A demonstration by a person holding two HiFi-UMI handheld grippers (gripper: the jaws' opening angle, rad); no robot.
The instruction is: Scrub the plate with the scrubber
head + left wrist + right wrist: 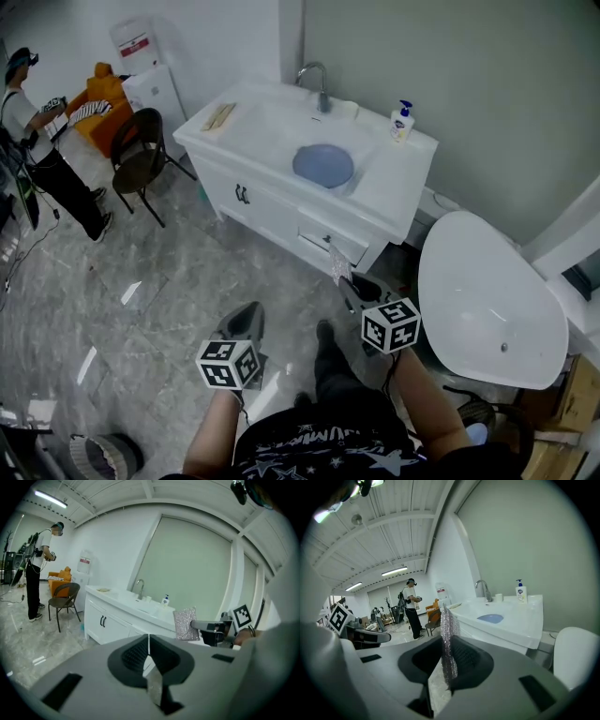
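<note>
So both claws are held out over the grey floor (141,281), well short of the white bench (405,180), and nothing is touching the plate (323,166). That plate is the blue one lying flat in the sink (277,129), below the tap (317,81), with a soap bottle (402,122) standing off to its right on the bench top. You can see it from the right claw's view too, a blue oval on the white top (490,618). The right claw (354,287) is clenched on the scrubber (338,265), a silvery, sparkly pad that sticks up out of the tips. In its own view the pad (447,626) stands edge-on, pinched between the two jaws of the claw (443,663). From the left claw's view the same scrubber (185,624) shows flat-on, poking out of the right claw (200,626) across from it. The left claw (247,317) is clamped shut with nothing in it (its own view shows the jaws meeting in a thin line, (149,645)). Off to the left there's a dark chair (141,150) beside the bench, and another person (37,141) standing further back
</note>
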